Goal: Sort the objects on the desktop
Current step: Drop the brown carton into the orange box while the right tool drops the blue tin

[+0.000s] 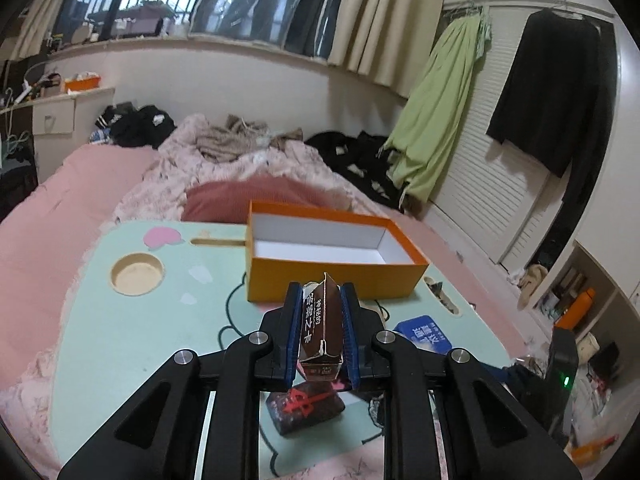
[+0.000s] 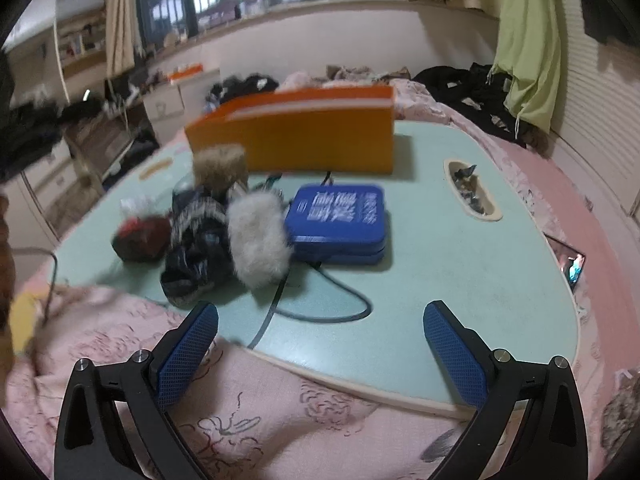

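The left hand-held gripper (image 1: 322, 320) is raised above the bench (image 1: 140, 320), pads clamped on a small brown card box (image 1: 322, 324). An open orange box (image 1: 332, 256) sits just ahead. The right hand-held gripper (image 2: 320, 344) hovers low at the bench's near edge, jaws wide, with a blue tin (image 2: 340, 220) ahead.

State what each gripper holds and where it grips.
Left gripper clamps the brown carton by its two side faces. Right gripper is open, holding nothing.
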`<state>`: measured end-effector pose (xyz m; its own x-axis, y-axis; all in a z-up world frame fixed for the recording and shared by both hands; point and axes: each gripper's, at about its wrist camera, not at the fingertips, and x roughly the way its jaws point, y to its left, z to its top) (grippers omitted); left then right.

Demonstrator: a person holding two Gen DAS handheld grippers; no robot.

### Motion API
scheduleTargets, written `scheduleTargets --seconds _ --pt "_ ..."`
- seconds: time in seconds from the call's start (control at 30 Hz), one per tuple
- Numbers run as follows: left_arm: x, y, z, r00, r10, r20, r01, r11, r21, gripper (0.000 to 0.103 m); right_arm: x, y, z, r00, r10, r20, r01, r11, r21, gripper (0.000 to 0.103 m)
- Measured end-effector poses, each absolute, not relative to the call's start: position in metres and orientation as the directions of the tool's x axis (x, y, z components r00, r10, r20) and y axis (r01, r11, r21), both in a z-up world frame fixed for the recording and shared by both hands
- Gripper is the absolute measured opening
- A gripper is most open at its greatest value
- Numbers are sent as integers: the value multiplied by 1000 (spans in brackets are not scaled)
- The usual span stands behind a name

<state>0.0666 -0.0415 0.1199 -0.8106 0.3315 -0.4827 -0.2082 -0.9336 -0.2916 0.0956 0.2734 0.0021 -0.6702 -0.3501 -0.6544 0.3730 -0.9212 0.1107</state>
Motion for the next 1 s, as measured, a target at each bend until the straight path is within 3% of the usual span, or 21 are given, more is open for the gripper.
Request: scheduleTargets --seconds 0.1,0.23,0.43,0.57,0.63,0.7,0.73,1.0 --pt "77 -45 125 -819 336 -464 -218 -932 -290 20 93 287 16 -719 -331 -611 321 -938 130 100" --pt "79 -44 127 -820 347 -455 -228 -927 -297 20 75 290 27 -730 -284 -621 273 -955 116 92" --pt "78 -34 123 -804 370 -465 -253 -921 -296 20 30 263 32 -696 -245 -675 271 -960 69 91" --pt "79 -32 121 -799 375 -469 -257 -920 -297 20 10 240 15 -604 -241 -759 315 -948 50 90" --pt "78 -31 121 -799 375 -471 -257 -920 -296 20 4 238 4 -568 -241 -787 306 -949 69 84" --pt "78 -31 120 -799 372 -472 -255 -921 -295 20 5 235 2 -613 -161 -773 281 -959 -23 69" --pt "78 -31 120 -799 373 -472 -255 -921 -296 20 5 236 3 -621 -161 -767 277 -961 -23 67" --pt "74 -31 123 -799 377 -469 -256 -919 -301 20 14 263 25 -660 -318 -681 297 -943 152 67"
